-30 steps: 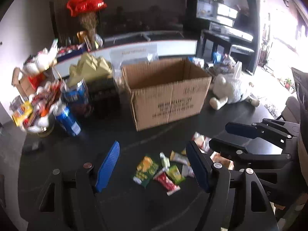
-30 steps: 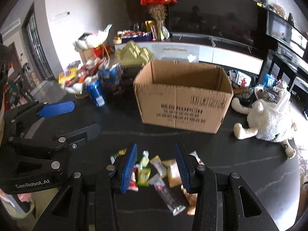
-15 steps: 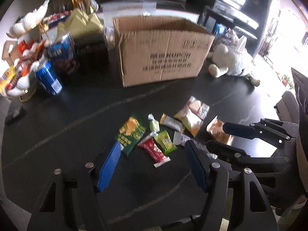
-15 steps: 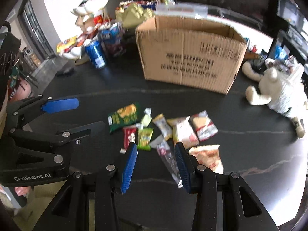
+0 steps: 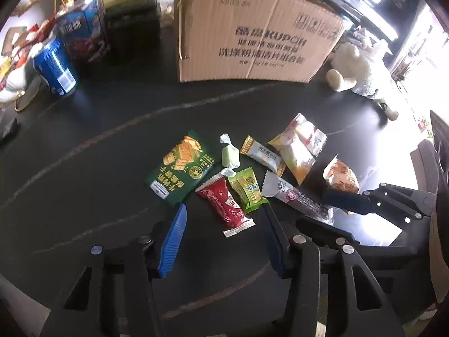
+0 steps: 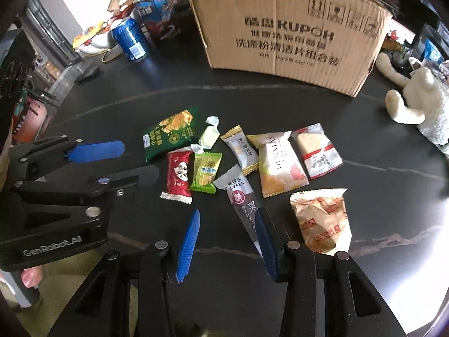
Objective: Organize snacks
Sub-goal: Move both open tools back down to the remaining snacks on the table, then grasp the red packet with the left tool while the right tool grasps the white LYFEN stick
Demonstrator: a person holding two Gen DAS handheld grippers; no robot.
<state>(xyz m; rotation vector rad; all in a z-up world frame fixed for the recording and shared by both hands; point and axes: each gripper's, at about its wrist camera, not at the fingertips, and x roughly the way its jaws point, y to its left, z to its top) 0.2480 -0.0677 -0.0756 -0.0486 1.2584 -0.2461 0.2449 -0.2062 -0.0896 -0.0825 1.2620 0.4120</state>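
Note:
Several snack packets lie on the black table in front of an open cardboard box (image 5: pixel 252 36) (image 6: pixel 289 39). Among them are a dark green cracker bag (image 5: pixel 181 168) (image 6: pixel 169 136), a red wafer packet (image 5: pixel 226 205) (image 6: pixel 179 177), a light green packet (image 5: pixel 248 189) (image 6: pixel 206 175) and a long purple-grey bar (image 5: pixel 294 196) (image 6: pixel 242 205). My left gripper (image 5: pixel 224 219) is open and empty, just short of the red packet. My right gripper (image 6: pixel 228 219) is open and empty, its right finger over the end of the long bar.
A blue can (image 5: pixel 56 68) (image 6: pixel 130 39), drink cartons (image 5: pixel 81 36) and a snack bowl stand at the far left. A white plush toy (image 5: pixel 356 67) (image 6: pixel 421 101) lies to the right of the box. An orange-print bag (image 6: pixel 322 221) lies near the table's front right edge.
Both grippers have moved down and forward toward the packets, which now look larger and closer. The right gripper's fingers have opened wider. No packet has moved.

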